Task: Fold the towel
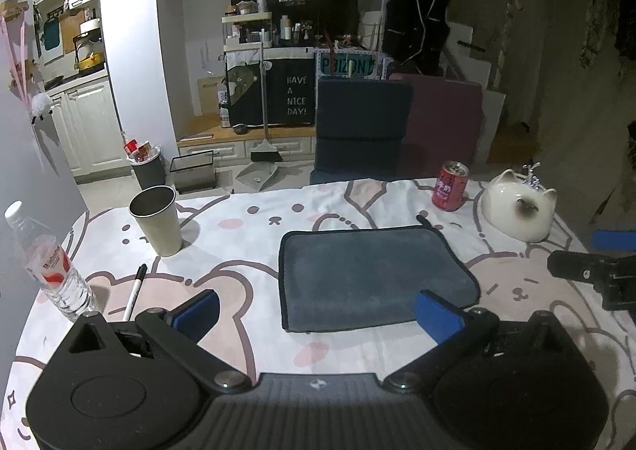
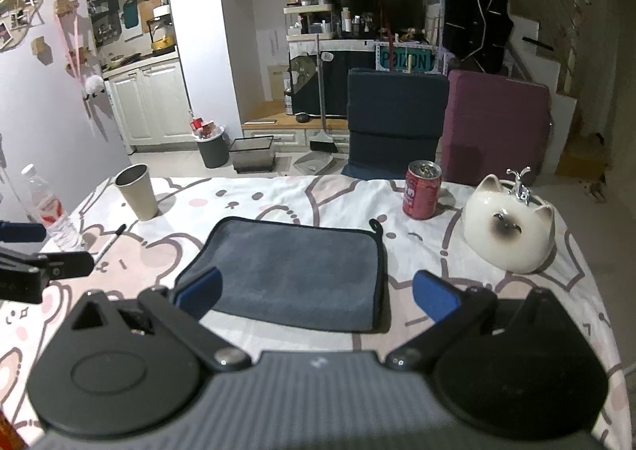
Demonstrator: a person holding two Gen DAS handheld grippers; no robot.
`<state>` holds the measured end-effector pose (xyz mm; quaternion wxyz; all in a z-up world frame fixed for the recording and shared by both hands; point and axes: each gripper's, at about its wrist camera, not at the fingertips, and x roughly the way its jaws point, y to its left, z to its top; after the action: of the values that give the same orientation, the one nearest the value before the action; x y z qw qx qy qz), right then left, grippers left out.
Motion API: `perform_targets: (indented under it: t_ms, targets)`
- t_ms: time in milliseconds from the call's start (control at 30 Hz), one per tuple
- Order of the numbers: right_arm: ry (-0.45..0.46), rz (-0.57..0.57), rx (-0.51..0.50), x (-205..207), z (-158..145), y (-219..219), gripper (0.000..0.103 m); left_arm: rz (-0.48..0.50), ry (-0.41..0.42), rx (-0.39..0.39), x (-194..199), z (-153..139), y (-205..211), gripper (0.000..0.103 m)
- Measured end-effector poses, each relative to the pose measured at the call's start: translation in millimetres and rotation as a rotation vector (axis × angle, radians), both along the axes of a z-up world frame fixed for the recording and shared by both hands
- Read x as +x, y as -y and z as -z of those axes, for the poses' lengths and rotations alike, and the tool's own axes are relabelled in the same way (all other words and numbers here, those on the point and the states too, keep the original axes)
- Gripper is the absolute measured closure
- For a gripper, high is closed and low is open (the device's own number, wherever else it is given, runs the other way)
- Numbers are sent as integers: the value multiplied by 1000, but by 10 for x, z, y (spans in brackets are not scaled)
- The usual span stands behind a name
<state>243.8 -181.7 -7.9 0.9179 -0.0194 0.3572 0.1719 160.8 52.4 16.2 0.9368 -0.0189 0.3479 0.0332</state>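
Observation:
A dark grey towel [image 1: 369,277] with black trim lies flat on the patterned tablecloth; it also shows in the right wrist view [image 2: 294,275]. A small loop sticks out at its far right corner [image 2: 375,227]. My left gripper [image 1: 318,315] is open and empty, hovering just before the towel's near edge, its right pad over the near right corner. My right gripper [image 2: 316,297] is open and empty above the towel's near edge, its left pad over the near left corner. Each gripper shows at the edge of the other's view: the right gripper [image 1: 596,263] and the left gripper [image 2: 35,255].
On the table stand a paper cup [image 1: 157,219], a water bottle [image 1: 51,263], a black pen [image 1: 135,291], a red can [image 1: 451,185] and a white cat-shaped ceramic pot [image 1: 516,207]. Two chairs [image 1: 361,124] stand behind the table's far edge.

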Motion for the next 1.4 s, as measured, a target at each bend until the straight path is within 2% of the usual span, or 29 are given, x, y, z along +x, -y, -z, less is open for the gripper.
perform_targets:
  t_ms: [433, 867, 1400]
  targets:
    - [9, -9, -8, -358, -98, 93, 0, 30, 43, -30, -436, -129, 40, 0]
    - [21, -23, -13, -836, -173, 199, 0, 40, 65, -5, -802, -163, 129, 0]
    - [47, -58, -9, -1366, -197, 253, 0, 76, 54, 6, -1214, -21, 267, 0]
